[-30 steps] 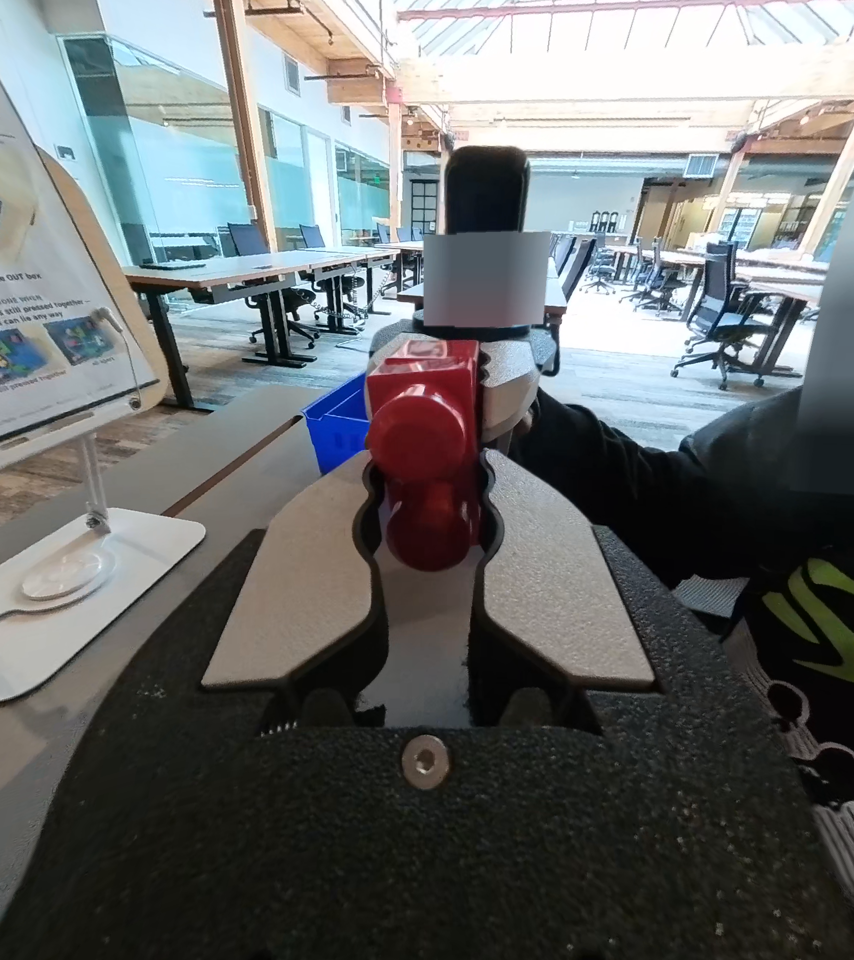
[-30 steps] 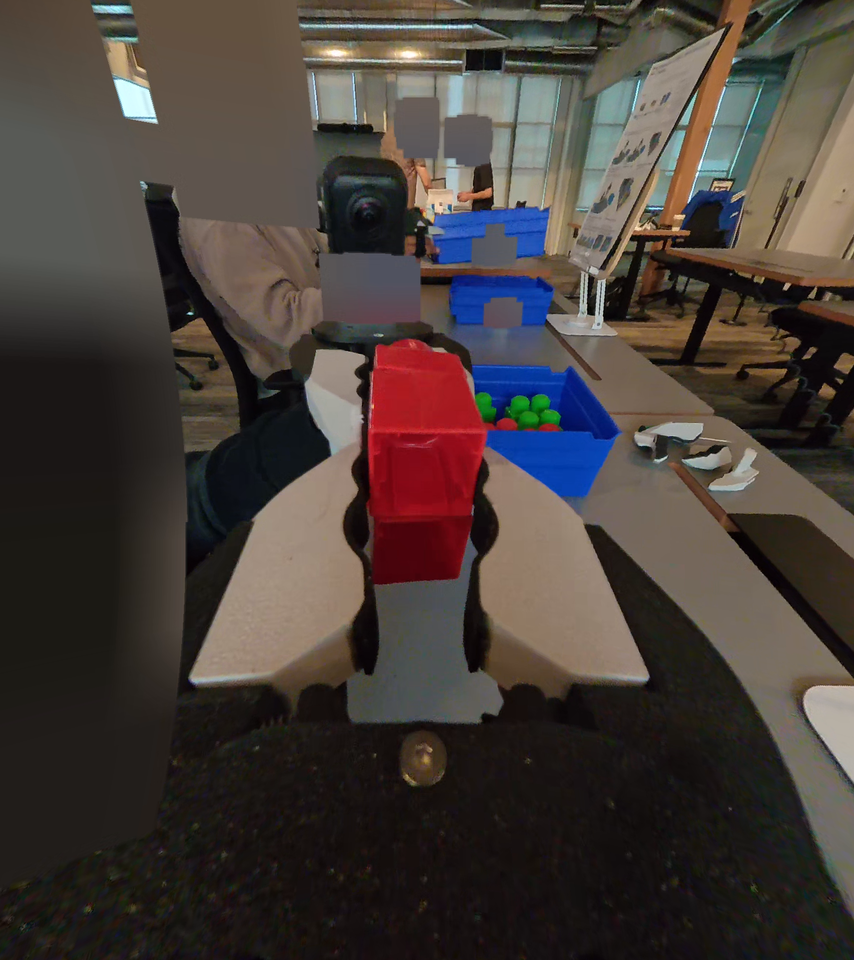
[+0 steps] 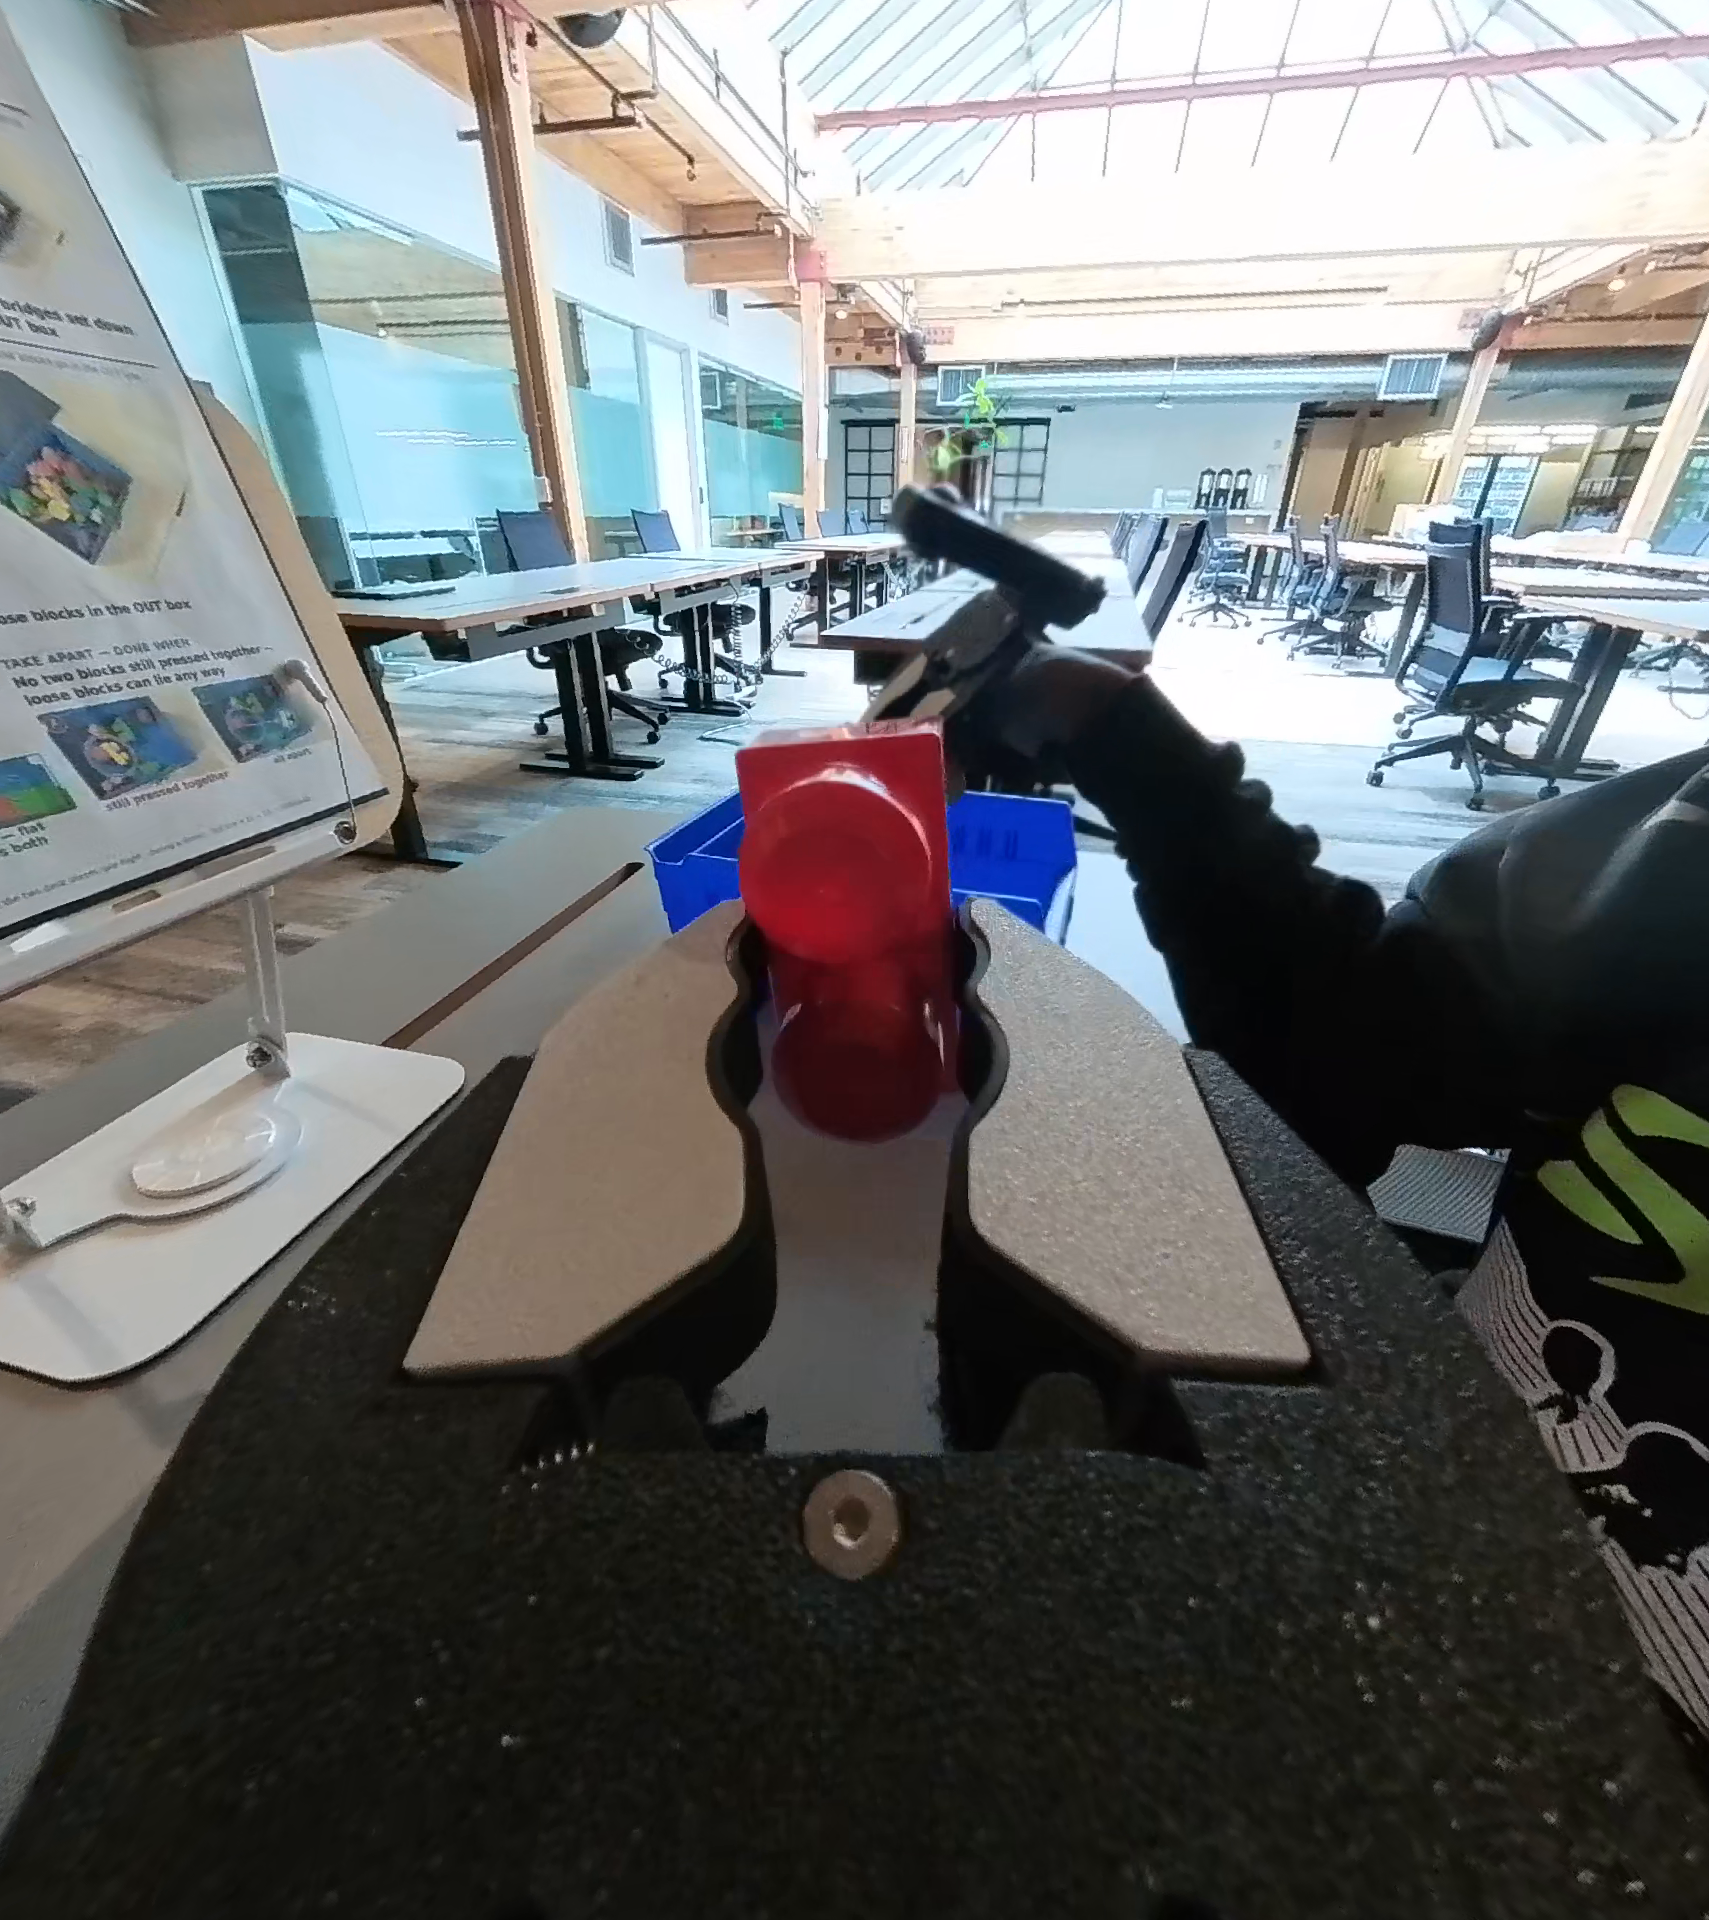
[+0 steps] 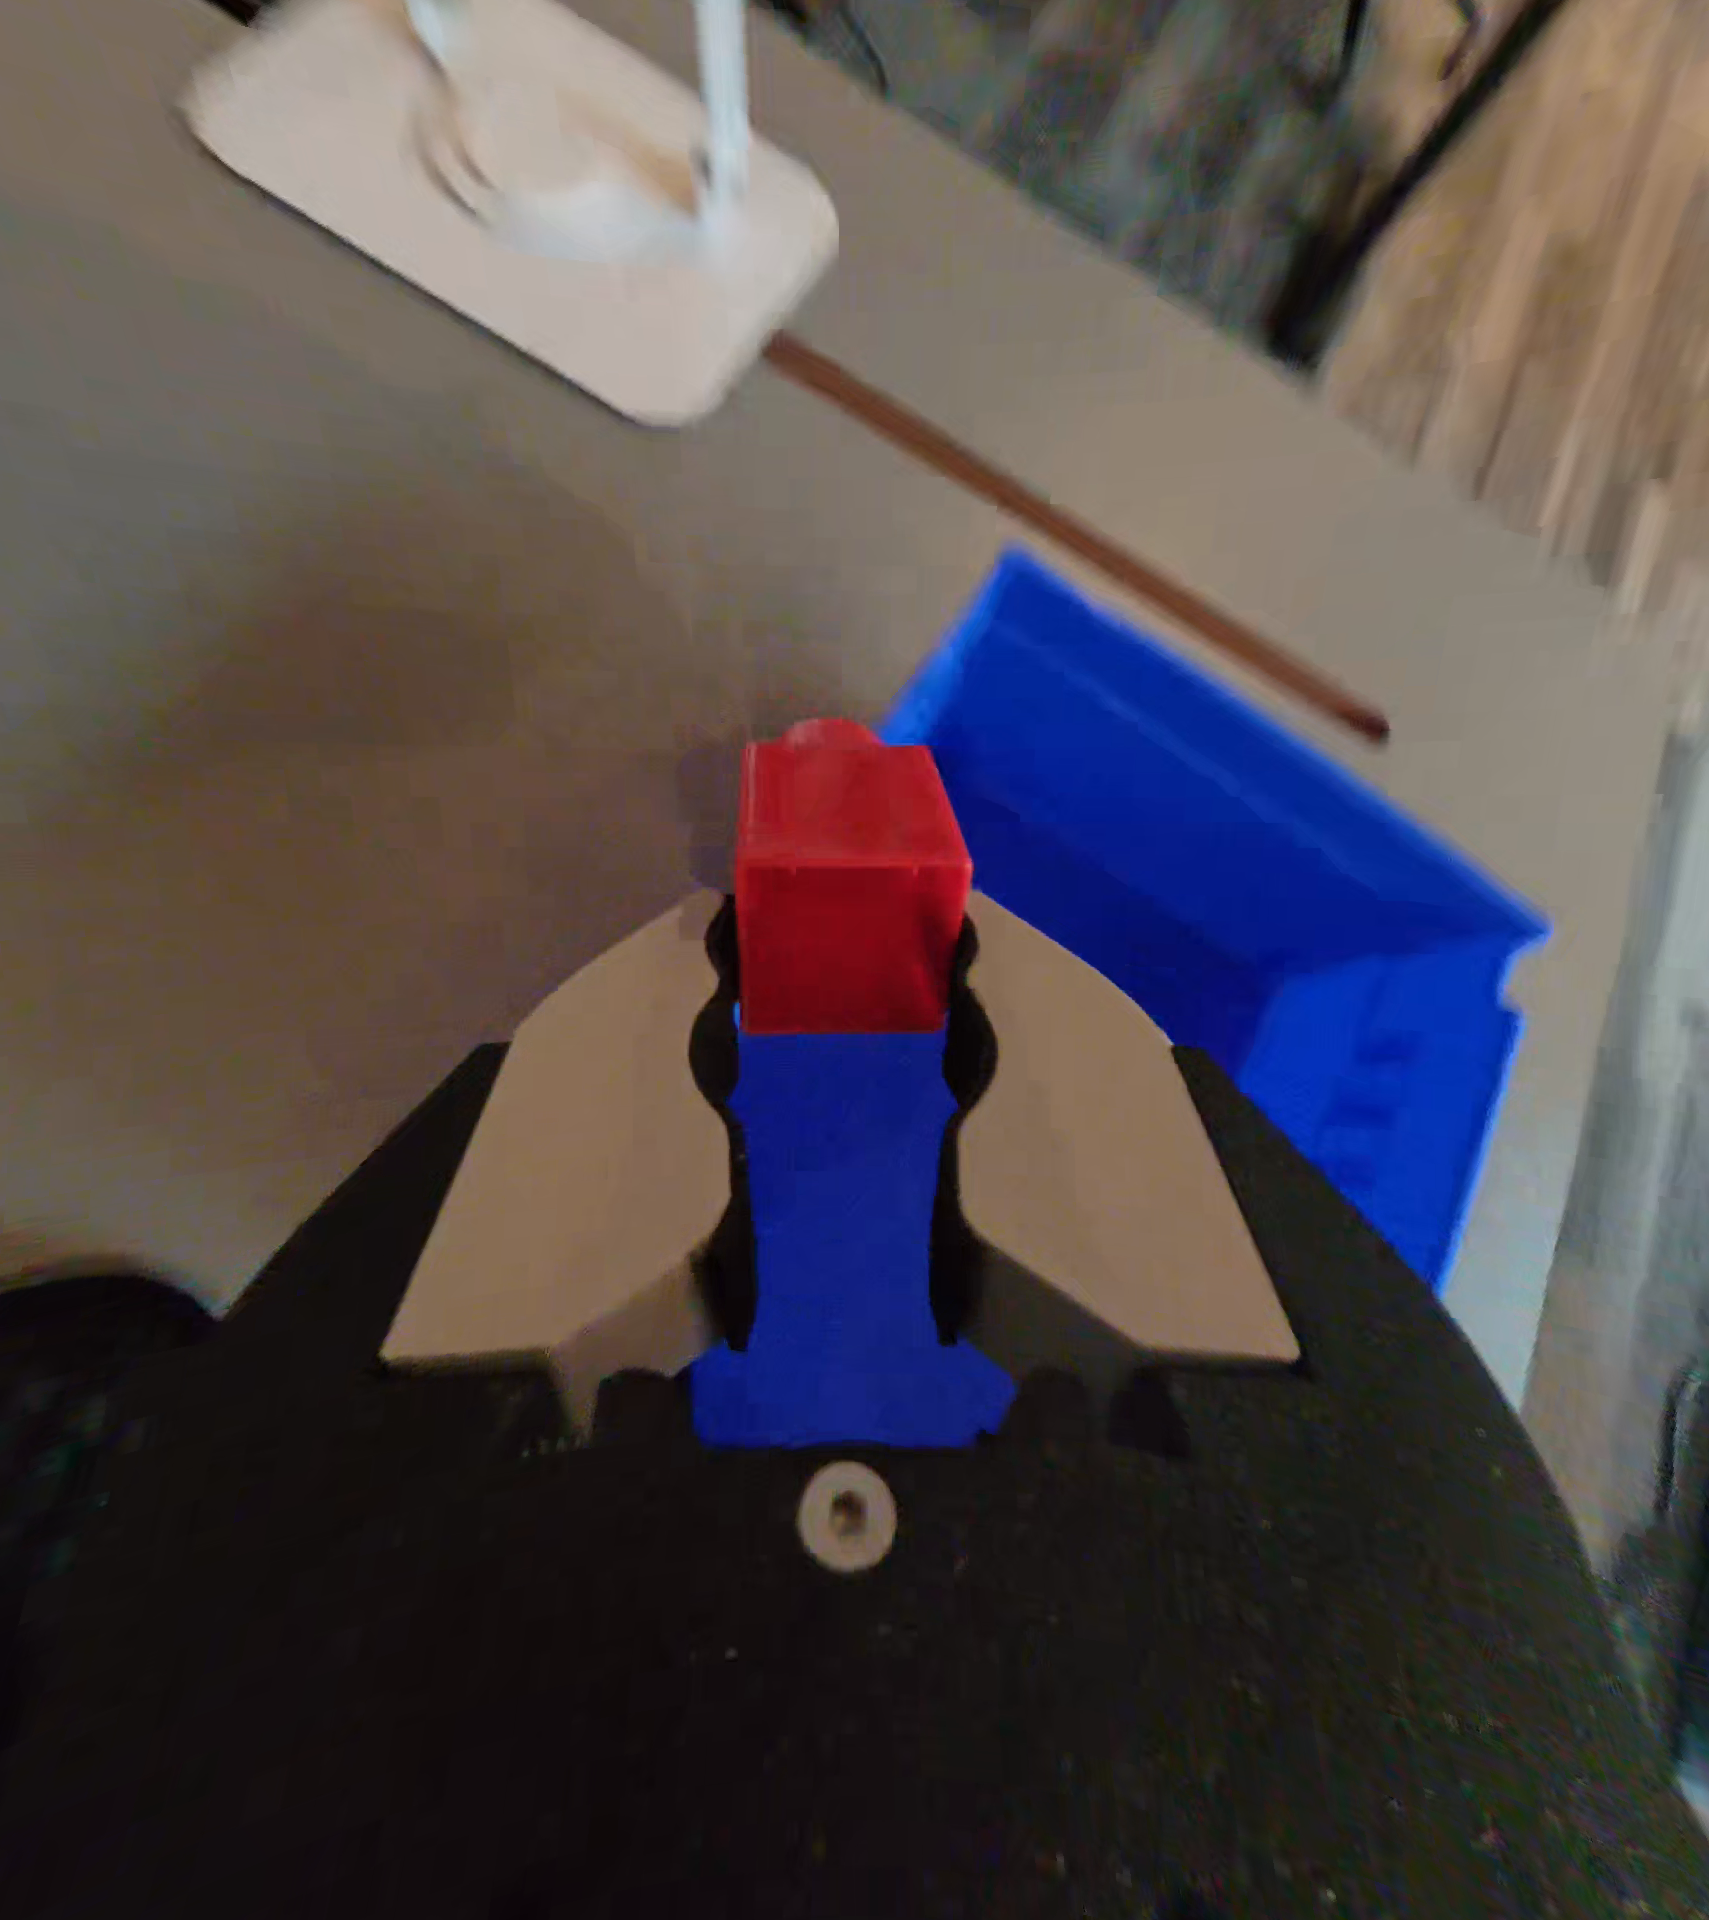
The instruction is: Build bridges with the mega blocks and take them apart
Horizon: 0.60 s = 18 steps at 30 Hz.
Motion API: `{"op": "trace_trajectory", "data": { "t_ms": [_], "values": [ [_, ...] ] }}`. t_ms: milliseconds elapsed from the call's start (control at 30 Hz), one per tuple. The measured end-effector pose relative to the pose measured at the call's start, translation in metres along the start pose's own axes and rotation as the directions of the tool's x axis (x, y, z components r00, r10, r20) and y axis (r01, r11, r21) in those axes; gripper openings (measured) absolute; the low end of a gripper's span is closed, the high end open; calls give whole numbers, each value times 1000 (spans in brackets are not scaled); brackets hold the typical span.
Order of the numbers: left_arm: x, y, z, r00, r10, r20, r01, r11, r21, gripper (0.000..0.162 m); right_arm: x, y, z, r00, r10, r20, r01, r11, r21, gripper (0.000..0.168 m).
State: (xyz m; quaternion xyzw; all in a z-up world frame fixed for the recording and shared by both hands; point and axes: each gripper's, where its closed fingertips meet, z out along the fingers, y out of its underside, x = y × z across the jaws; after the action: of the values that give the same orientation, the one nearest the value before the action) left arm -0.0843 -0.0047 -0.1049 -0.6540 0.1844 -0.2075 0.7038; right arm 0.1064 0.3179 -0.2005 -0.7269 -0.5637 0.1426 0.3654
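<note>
Left view faces level – right looks down; both share blue bin (image 3: pixel 1006 847)

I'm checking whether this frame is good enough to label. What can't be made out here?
- Left wrist view: inside of the blue bin, hidden behind the red block in the left gripper.
- Right wrist view: motion blur smears the white stand base and floor.
- Right wrist view: the bin's near end, hidden by the right gripper and its red block.
</note>
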Motion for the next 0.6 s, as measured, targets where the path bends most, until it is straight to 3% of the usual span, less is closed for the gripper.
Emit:
{"op": "trace_trajectory", "data": {
  "t_ms": [233, 600],
  "values": [
    [-1, 2, 1, 1000, 3, 2, -3, 1000, -4, 34, 37, 46, 51, 992, 114, -49, -118, 988, -95, 37],
    [-1, 6, 4, 1000, 12, -2, -12, 1000, -20, 34, 50, 78, 109, 982, 165, -93, -176, 976, -130, 37]
  ]
}}
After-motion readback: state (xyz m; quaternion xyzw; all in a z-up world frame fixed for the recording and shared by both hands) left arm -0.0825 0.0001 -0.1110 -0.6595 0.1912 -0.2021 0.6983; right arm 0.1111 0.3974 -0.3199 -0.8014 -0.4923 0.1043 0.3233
